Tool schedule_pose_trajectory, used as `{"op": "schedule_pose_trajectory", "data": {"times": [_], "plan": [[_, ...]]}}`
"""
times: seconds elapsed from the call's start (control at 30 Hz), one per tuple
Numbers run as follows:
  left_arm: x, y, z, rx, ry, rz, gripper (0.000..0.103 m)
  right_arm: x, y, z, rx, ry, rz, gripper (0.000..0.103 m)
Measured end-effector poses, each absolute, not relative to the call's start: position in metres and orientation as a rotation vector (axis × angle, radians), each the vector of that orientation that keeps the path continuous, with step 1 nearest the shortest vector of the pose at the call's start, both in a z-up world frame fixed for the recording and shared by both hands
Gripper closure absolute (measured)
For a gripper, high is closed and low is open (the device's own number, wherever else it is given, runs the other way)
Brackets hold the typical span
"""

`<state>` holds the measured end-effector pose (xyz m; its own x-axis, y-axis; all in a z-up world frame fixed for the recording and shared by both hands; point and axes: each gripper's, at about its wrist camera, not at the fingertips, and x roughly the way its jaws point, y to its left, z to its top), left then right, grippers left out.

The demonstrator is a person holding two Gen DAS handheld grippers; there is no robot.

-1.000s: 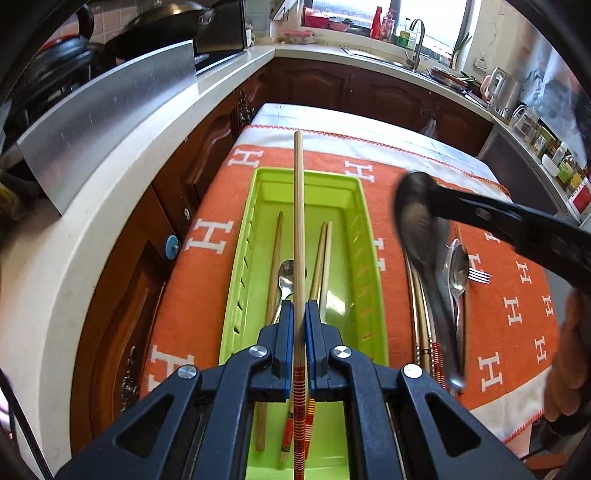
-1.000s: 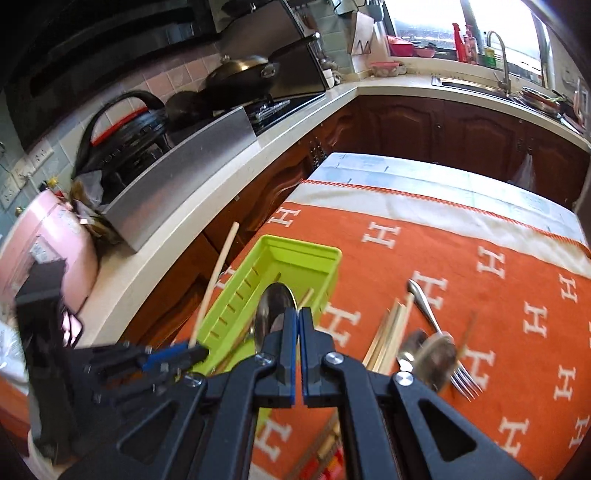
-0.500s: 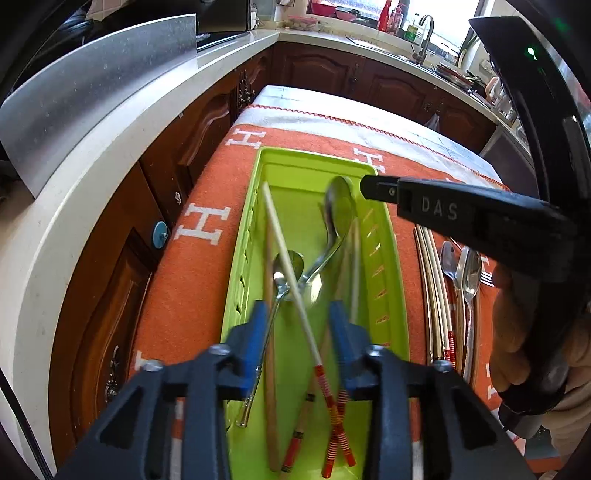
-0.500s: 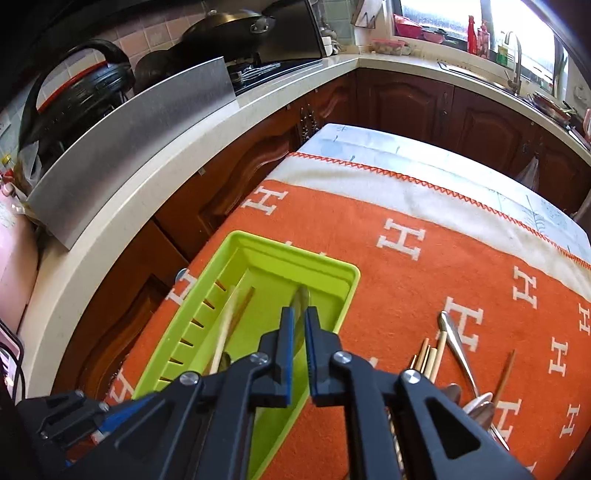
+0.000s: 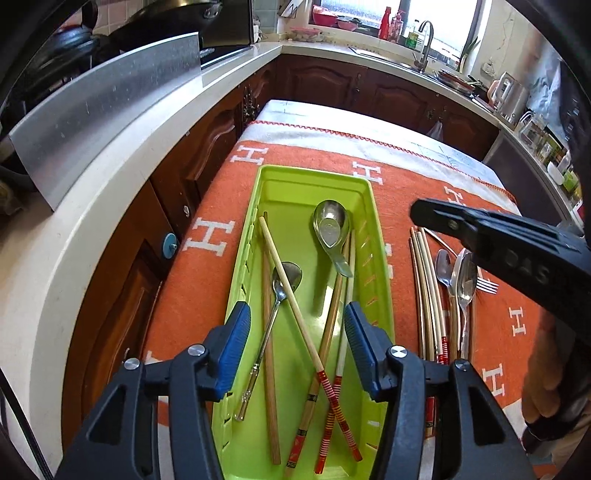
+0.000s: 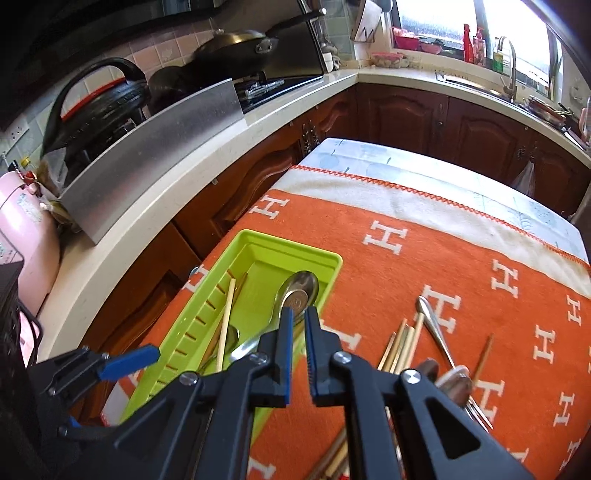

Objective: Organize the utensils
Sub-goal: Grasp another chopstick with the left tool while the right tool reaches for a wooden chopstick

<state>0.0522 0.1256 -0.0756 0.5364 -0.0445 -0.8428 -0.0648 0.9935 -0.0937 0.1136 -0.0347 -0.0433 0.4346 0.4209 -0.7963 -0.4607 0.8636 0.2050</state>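
Your frames are bright and sharp: daylight enters through the window (image 5: 364, 14), blown out white. Glare marks the green tray (image 5: 314, 192) below it; fisheye bending darkens corners.

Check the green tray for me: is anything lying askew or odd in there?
Yes. In the green tray, one pale chopstick lies diagonally across the small spoon and crosses the other red-banded chopsticks near their ends. The short soup spoon rests on those chopsticks. Nothing looks spilled or damaged.
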Motion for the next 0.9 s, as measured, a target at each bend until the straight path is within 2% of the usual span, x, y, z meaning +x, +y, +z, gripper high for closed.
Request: {"op": "schedule_pose_trajectory", "data": {"times": [0.1, 0.9], "plan": [[0.046, 0.121, -0.07, -0.098, 0.994, 0.025, 0.045, 0.104, -0.048, -0.039, -0.02, 0.983, 0.555, 0.095], [0.012, 0.072, -0.045, -0.006, 0.981, 0.015, 0.039, 0.05, -0.157, -0.038, 0.098, 0.975, 0.438, 0.095]]}}
